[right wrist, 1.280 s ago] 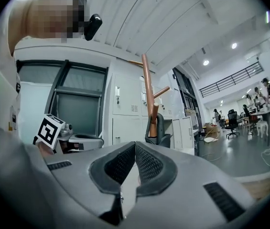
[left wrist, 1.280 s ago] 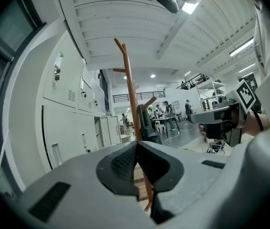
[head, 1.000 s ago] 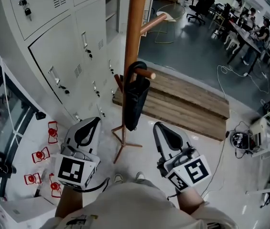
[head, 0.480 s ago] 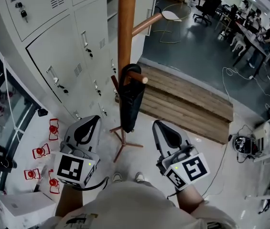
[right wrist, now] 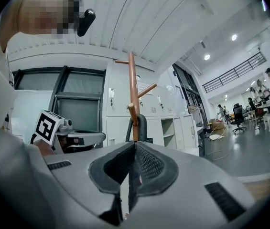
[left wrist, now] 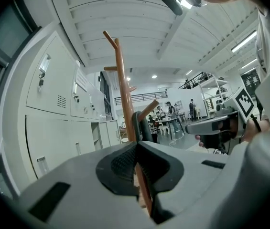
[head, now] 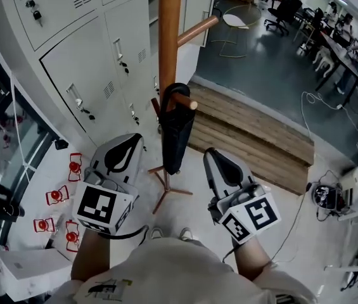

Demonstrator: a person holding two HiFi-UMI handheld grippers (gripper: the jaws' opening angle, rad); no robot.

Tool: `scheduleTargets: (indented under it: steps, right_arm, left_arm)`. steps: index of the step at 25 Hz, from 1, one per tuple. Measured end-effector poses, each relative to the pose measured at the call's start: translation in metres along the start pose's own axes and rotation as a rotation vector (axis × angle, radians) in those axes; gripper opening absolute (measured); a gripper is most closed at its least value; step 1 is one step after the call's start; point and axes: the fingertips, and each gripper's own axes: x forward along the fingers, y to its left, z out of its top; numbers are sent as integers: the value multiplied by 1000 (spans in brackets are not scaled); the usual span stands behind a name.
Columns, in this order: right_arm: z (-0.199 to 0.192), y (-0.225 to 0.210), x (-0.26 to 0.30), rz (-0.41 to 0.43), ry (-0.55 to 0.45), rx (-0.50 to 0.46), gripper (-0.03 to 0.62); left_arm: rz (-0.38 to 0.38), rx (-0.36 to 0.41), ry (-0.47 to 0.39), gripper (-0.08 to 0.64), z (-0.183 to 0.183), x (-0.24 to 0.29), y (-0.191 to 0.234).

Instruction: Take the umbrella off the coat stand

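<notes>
Umbrella, black and furled, hangs by its curved handle from a short peg low on the wooden coat stand. Its folded canopy drops along the pole toward the stand's splayed feet. The left gripper is held out on the locker side of the umbrella and the right gripper on the other side. Both sit nearer the person than the stand, and neither touches the umbrella. In the left gripper view the two dark pads are pressed together with nothing caught between them (the brown line over the seam is the stand's pole, farther off). Just beyond the jaw tips, the umbrella's handle arches beside the pole. The right gripper view shows the same: jaws pressed together on nothing, with the pole and the hooked handle straight ahead and the other gripper off to the side. Pale grey lockers stand just beside the coat stand. A low wooden platform lies behind it, and several small red objects sit on the floor near the lockers. The person's shoes show just short of the stand's feet.
</notes>
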Motion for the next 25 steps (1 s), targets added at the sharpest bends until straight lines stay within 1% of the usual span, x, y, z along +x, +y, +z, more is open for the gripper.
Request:
scheduleTargets:
  steps: [2,5,6,8,11,13,17,20,22,25]
  right_arm:
    - [-1,-1,4,7,1,3,9]
    - [-1,-1,10,17,0,2,11]
    - [-2,-2,12,21,2,1,27]
    - [-5,-2,17,28,12,0,100]
    - [-13,-3,25,40,34,0,148]
    - [-20,-3,30,53,53,3,172]
    - [-39,-5,39,68,93,17,212]
    - [-55,-7,48,80,115,35,238]
    - [-66,-8,52,87,129,48,252]
    - [-88,-11,57,89,160,70,267]
  left_arm:
    - [-11,-4,-4,8,4,5,1]
    - [-51,-24,-6,9,10,13,1]
    - [-58,-25,-8,9,11,16,1]
    - [-61,-8,-10,9,14,23,3]
    - [-75,3,-9,18,16,33,4]
    - [-109,-16,-4,51,17,39,1]
    - [-153,-42,4,83,16,49,-2]
    - [-207,-81,21,105,12,57,-5]
    - [-236,-110,26,114,10,60,-6]
    - [-254,-137,26,115,8,66,-4]
